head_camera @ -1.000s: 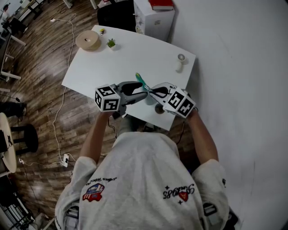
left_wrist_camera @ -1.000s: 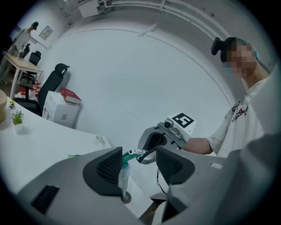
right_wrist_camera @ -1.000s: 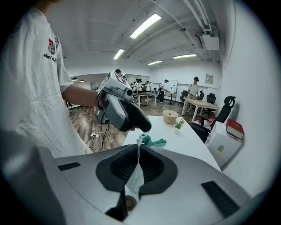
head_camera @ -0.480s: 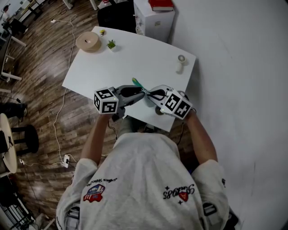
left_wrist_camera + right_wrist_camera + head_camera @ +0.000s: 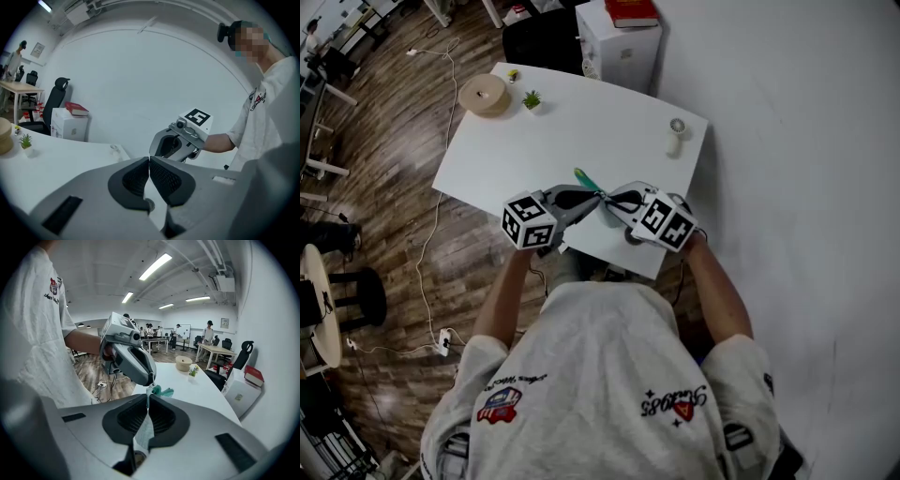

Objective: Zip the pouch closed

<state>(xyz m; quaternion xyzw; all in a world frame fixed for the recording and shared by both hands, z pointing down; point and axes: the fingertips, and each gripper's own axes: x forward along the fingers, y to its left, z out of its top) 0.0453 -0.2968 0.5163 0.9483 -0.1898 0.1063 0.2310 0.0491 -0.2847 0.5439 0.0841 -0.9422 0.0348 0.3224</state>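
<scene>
Hovering over the near edge of the white table point(image 5: 581, 122), the 2 grippers met tip to tip, with the teal pouch point(image 5: 584, 178) between them. The right gripper point(image 5: 147, 405) was clenched on the pouch's fabric — a teal strip ran down between its pads. The left gripper point(image 5: 149, 161) had just been closing; its jaws stood pressed together at the pouch's upper edge, and whether they pinched the zipper pull was too small to tell. A tape roll point(image 5: 483, 91) and a small plant point(image 5: 531, 98) sat at the table's far left.
</scene>
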